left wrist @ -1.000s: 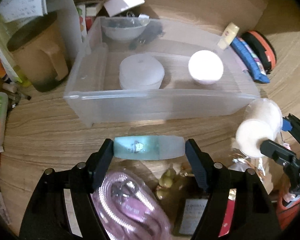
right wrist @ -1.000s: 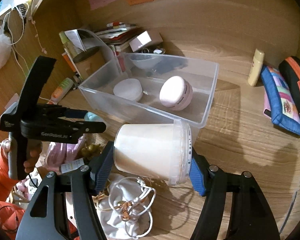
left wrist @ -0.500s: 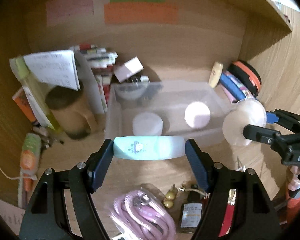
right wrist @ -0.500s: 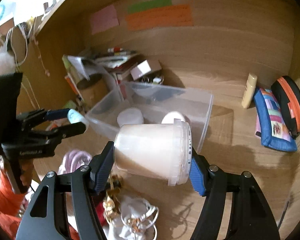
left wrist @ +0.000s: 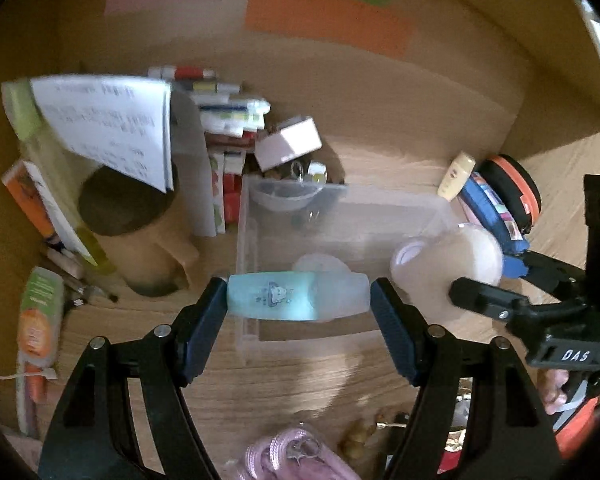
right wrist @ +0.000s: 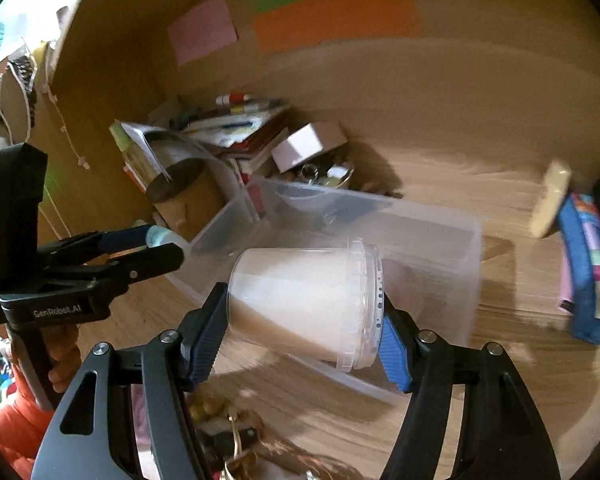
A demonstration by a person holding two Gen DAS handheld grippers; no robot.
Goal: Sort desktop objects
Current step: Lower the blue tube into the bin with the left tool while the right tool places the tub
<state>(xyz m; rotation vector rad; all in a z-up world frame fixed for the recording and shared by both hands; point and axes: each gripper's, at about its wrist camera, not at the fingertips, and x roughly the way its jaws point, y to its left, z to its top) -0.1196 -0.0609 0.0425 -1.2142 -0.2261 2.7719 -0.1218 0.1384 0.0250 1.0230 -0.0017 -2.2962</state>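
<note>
My left gripper (left wrist: 298, 300) is shut on a small turquoise bottle (left wrist: 296, 296) with a clear cap, held sideways in the air above the near edge of a clear plastic bin (left wrist: 340, 216). My right gripper (right wrist: 304, 316) is shut on a white lidded tub (right wrist: 304, 300), held sideways above the bin's (right wrist: 428, 240) near right corner. The tub (left wrist: 456, 260) and right gripper also show in the left wrist view, and the left gripper (right wrist: 156, 248) in the right wrist view. The bin holds a white round case (left wrist: 320, 266) and a small bowl (left wrist: 284, 196).
A tan mug (left wrist: 140, 240), papers and stacked books (left wrist: 224, 120) stand left of the bin. A white box (left wrist: 288, 144) lies behind it. A cream tube (left wrist: 456, 170), a blue pouch (right wrist: 588, 264) and an orange-black case (left wrist: 516, 192) lie right. A pink cable (left wrist: 296, 456) and trinkets lie near.
Both grippers have risen and pulled back with their objects still held, so the bin now looks smaller and farther below. The right gripper with the tub has shifted over the bin's right part.
</note>
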